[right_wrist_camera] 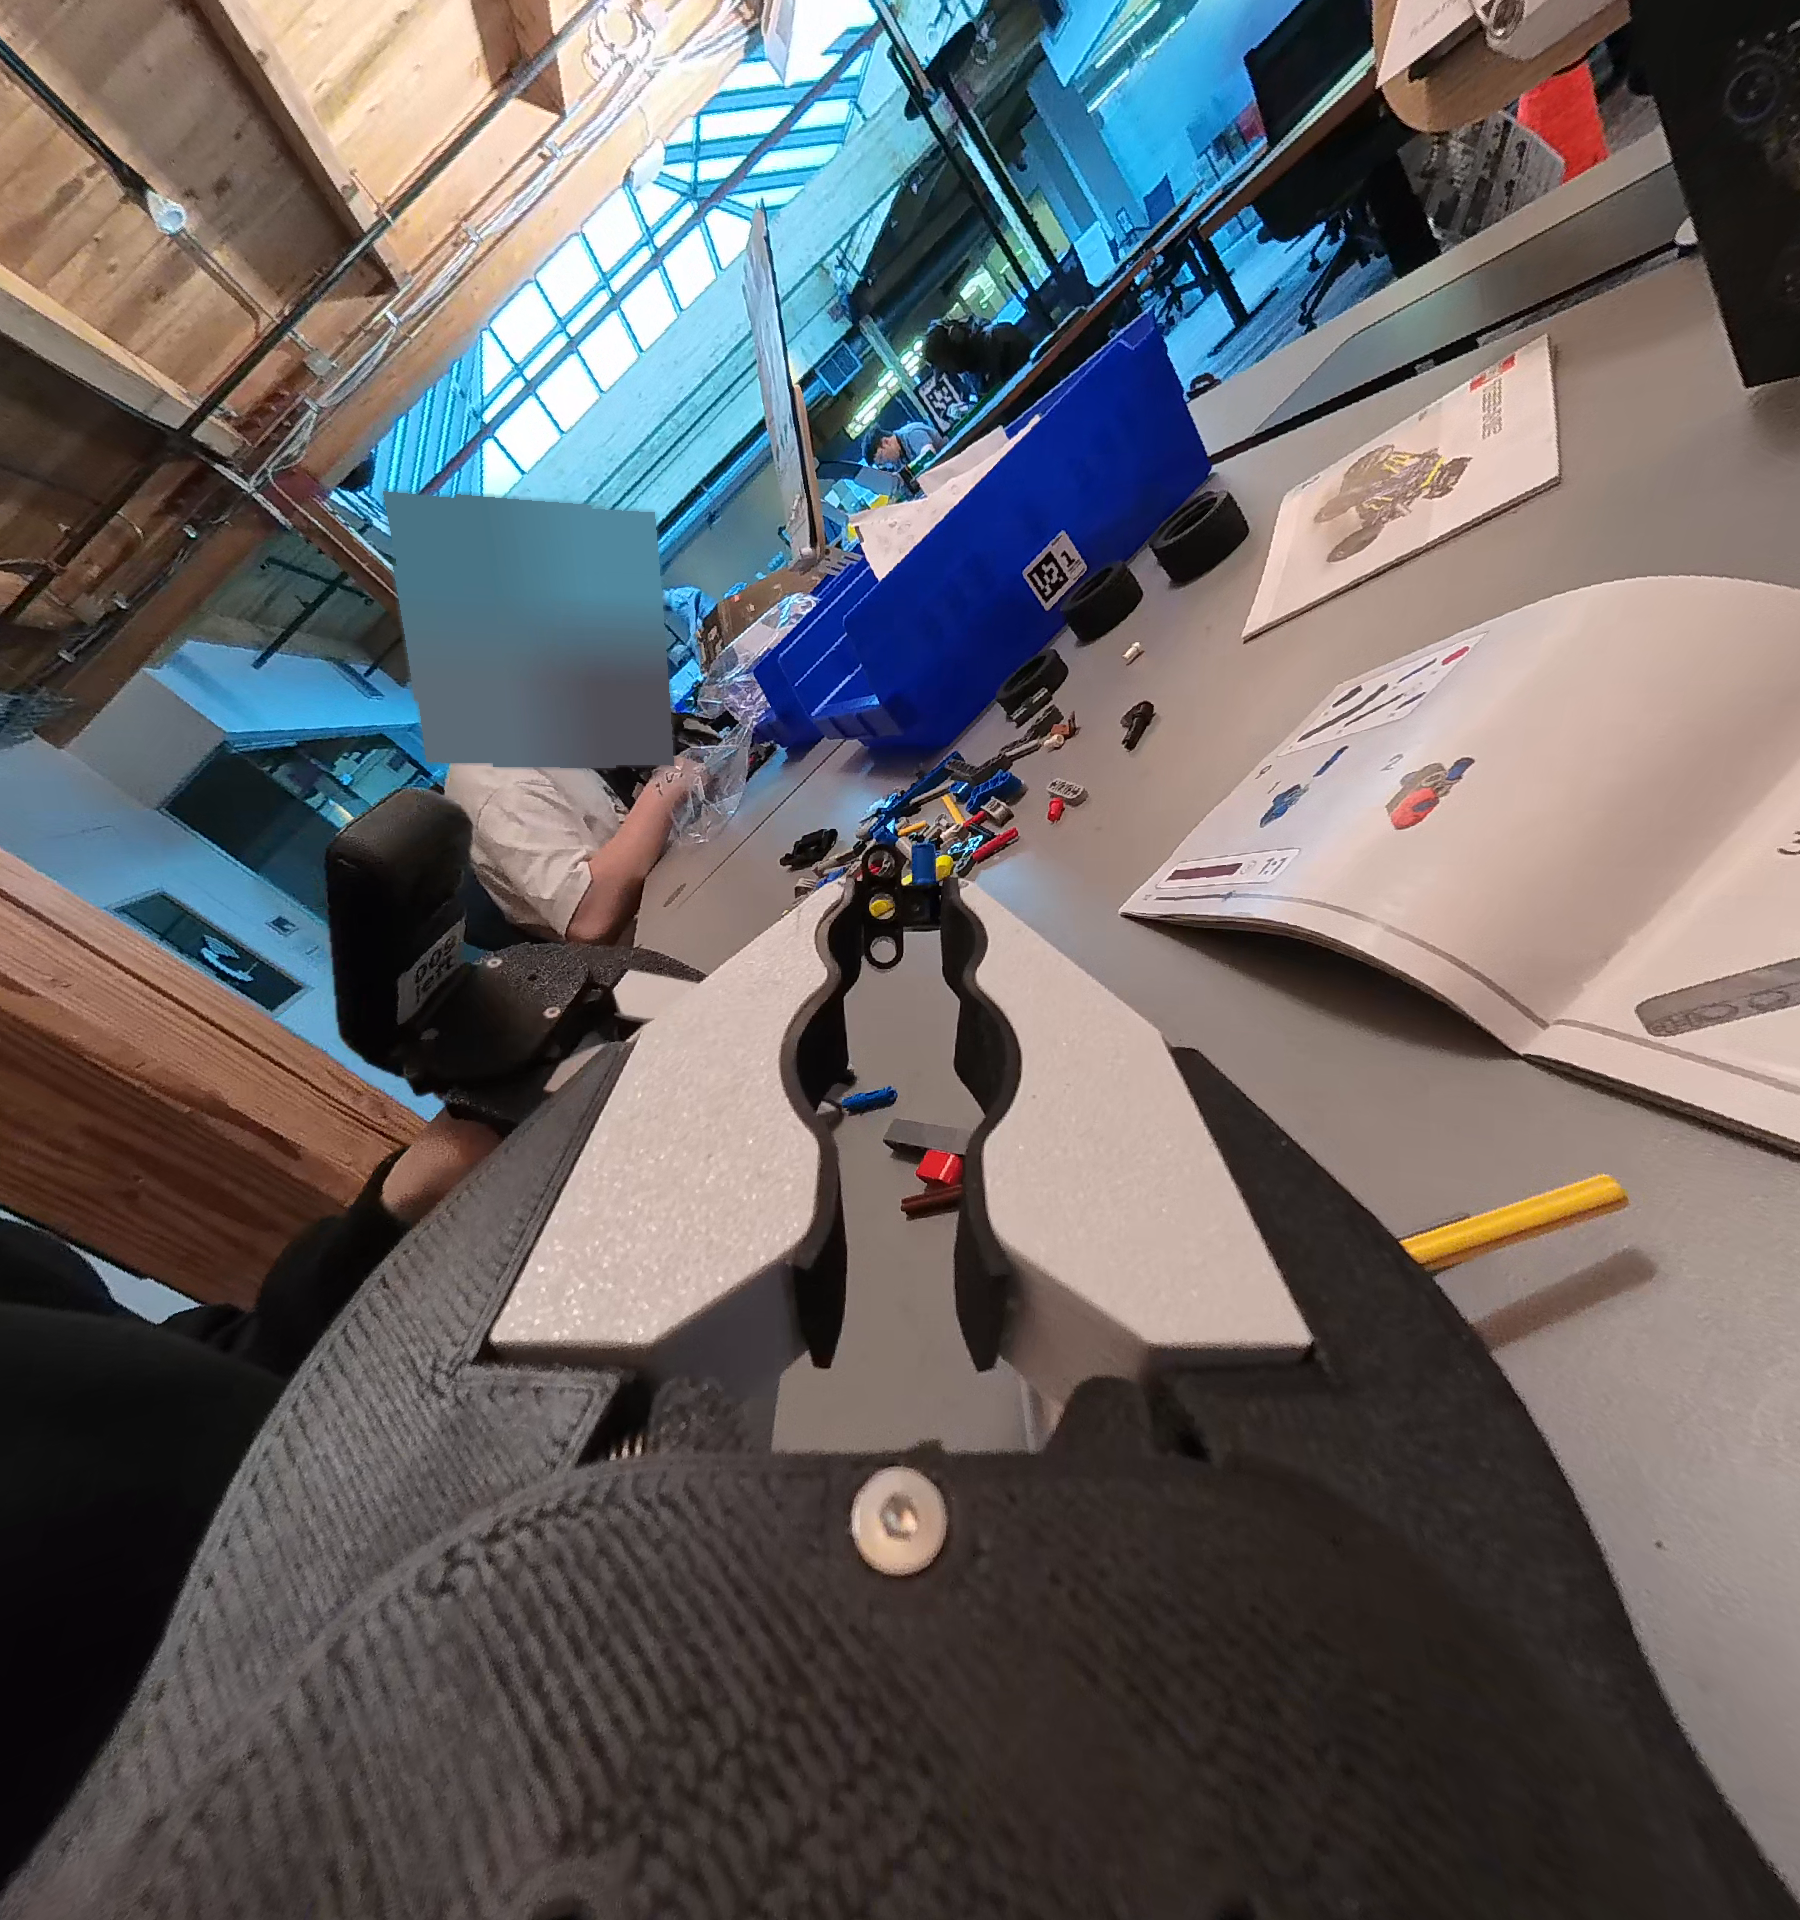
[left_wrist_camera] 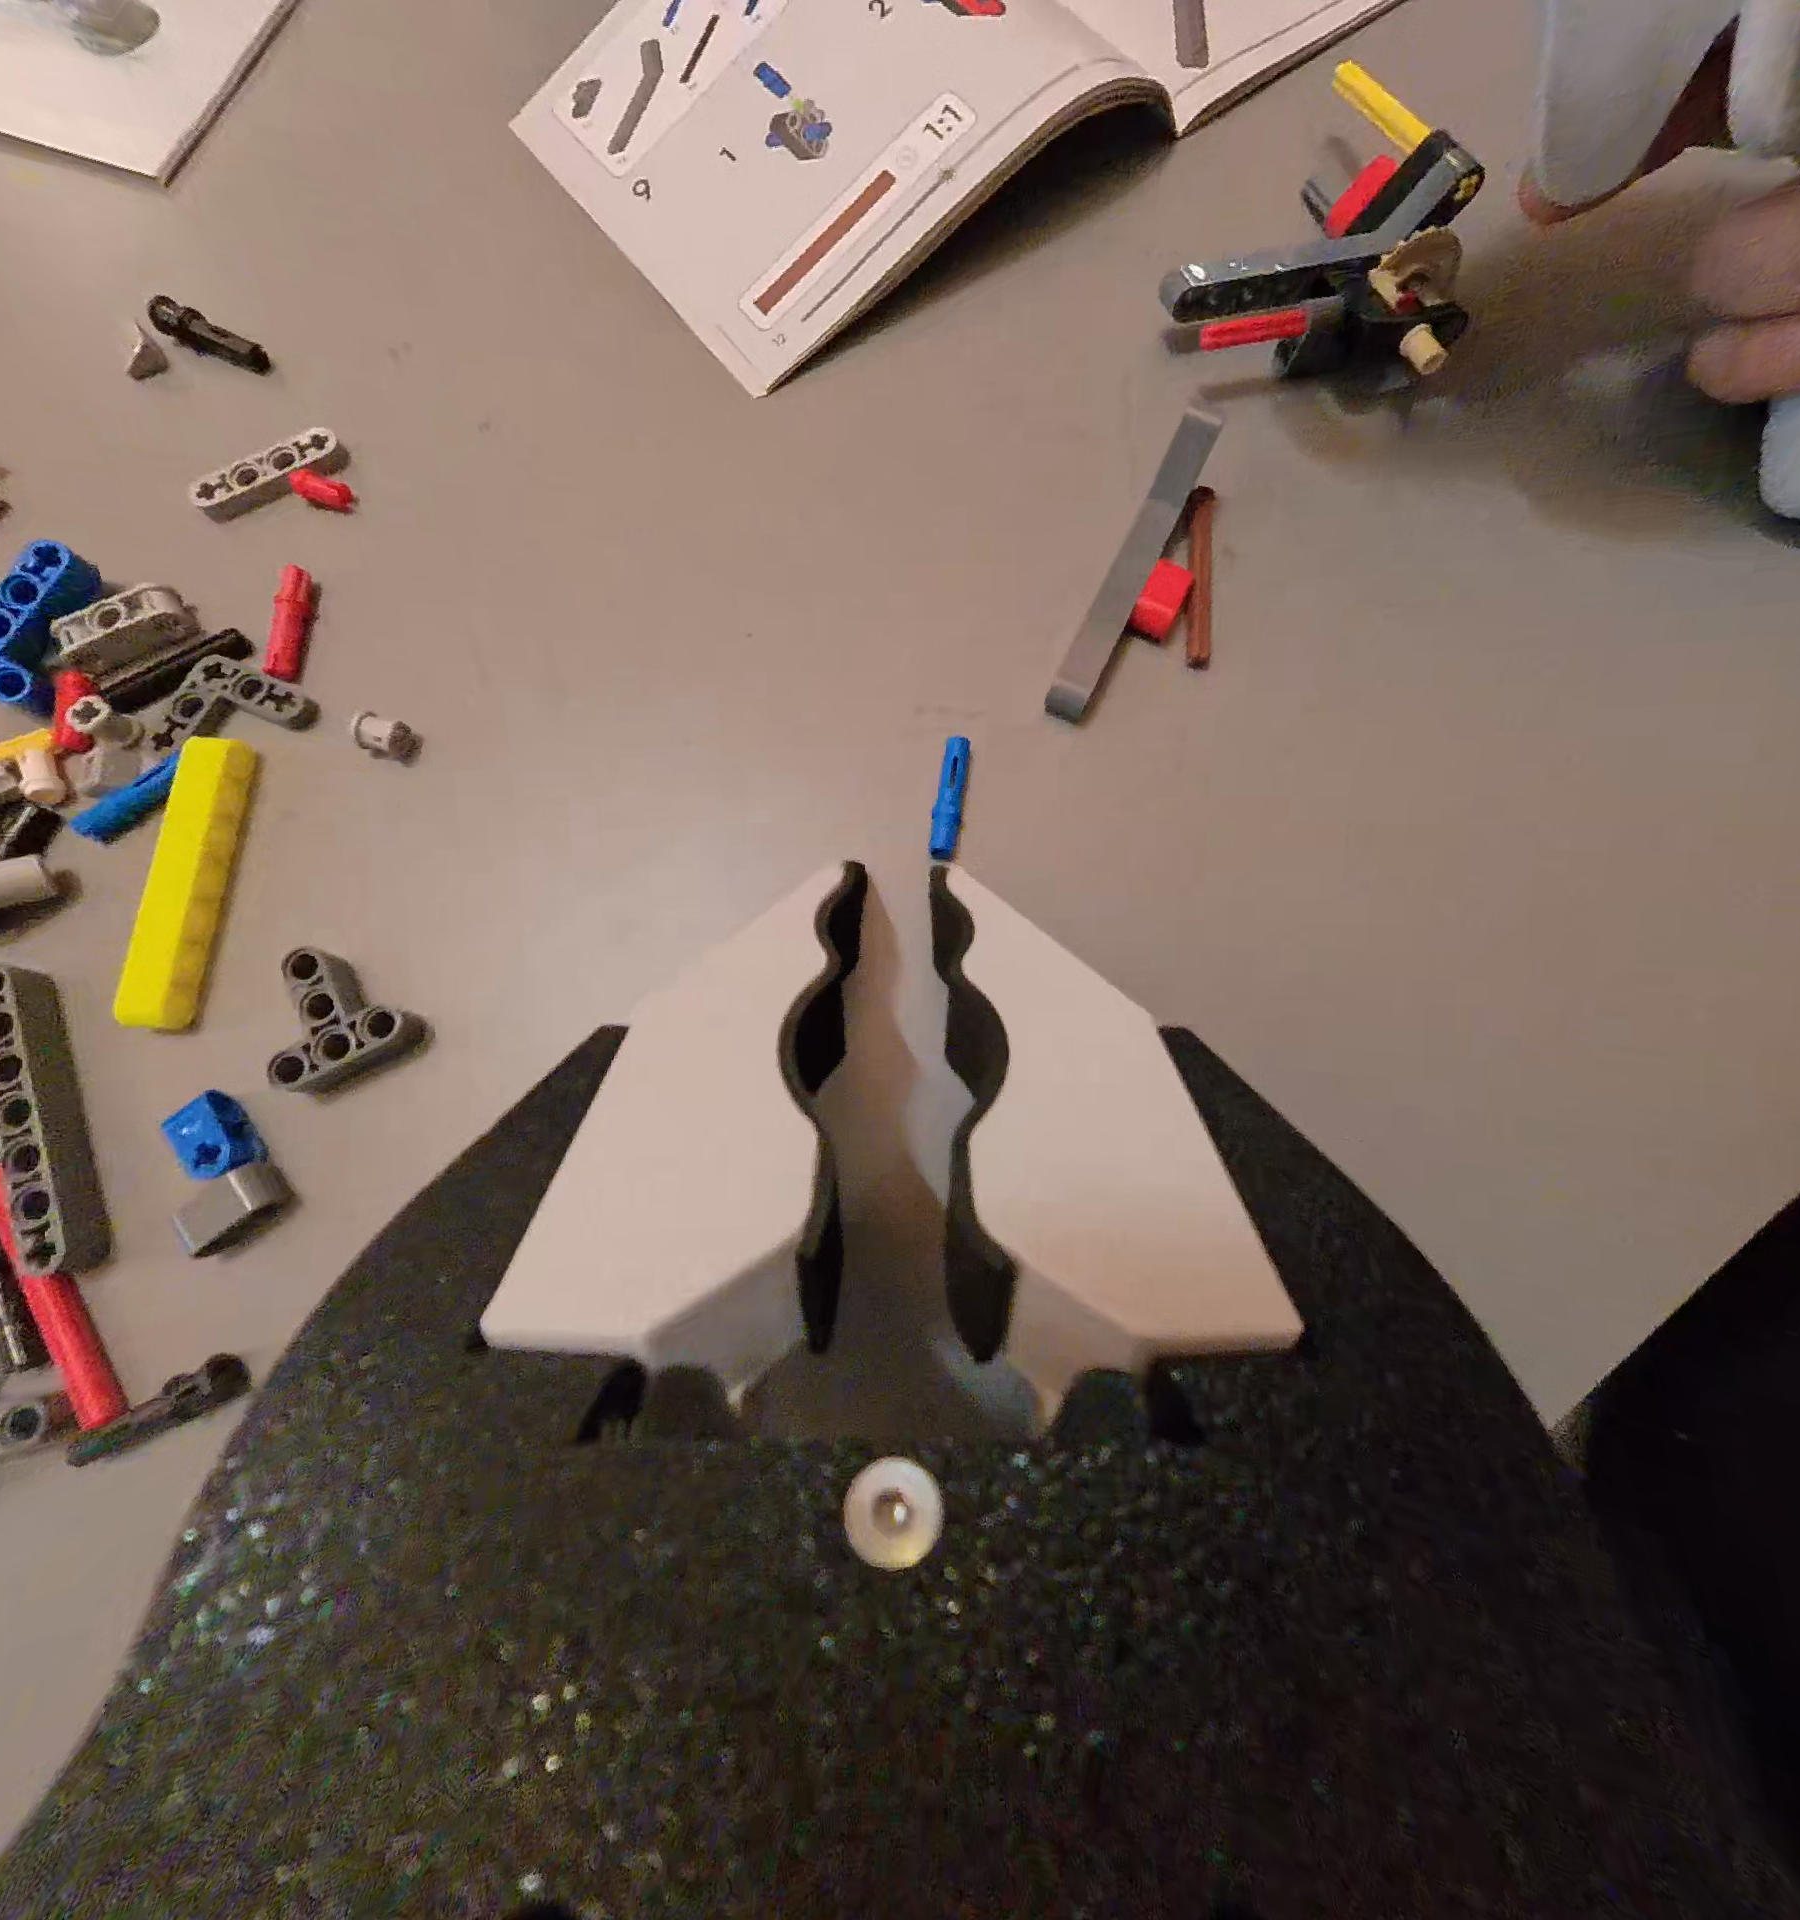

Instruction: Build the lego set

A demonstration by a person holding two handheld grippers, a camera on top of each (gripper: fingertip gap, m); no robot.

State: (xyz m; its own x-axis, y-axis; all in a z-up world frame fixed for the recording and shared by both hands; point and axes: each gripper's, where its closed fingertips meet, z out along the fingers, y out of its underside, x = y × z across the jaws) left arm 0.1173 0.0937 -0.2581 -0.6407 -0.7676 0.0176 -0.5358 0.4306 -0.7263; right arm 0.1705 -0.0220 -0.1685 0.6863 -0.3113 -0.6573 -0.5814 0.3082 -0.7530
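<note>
1. Now the right claw (right_wrist_camera: 891, 914) is gripping the small black, yellow and red lego assembly (right_wrist_camera: 888, 906) above the counter (right_wrist_camera: 1654, 1455).
2. Left claw (left_wrist_camera: 896, 873), narrowly parted and holding nothing, is hovering just short of a blue pin (left_wrist_camera: 949, 795).

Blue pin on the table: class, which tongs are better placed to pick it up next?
Left. The left tongs are empty with the blue pin lying just beyond their tips, while the right tongs are shut on the part-built model.

Open-plan workshop office: timber ceiling beams (right_wrist_camera: 283, 135), skylights (right_wrist_camera: 605, 301), long grey desks (right_wrist_camera: 1395, 343), blue parts bins (right_wrist_camera: 979, 613)
</note>
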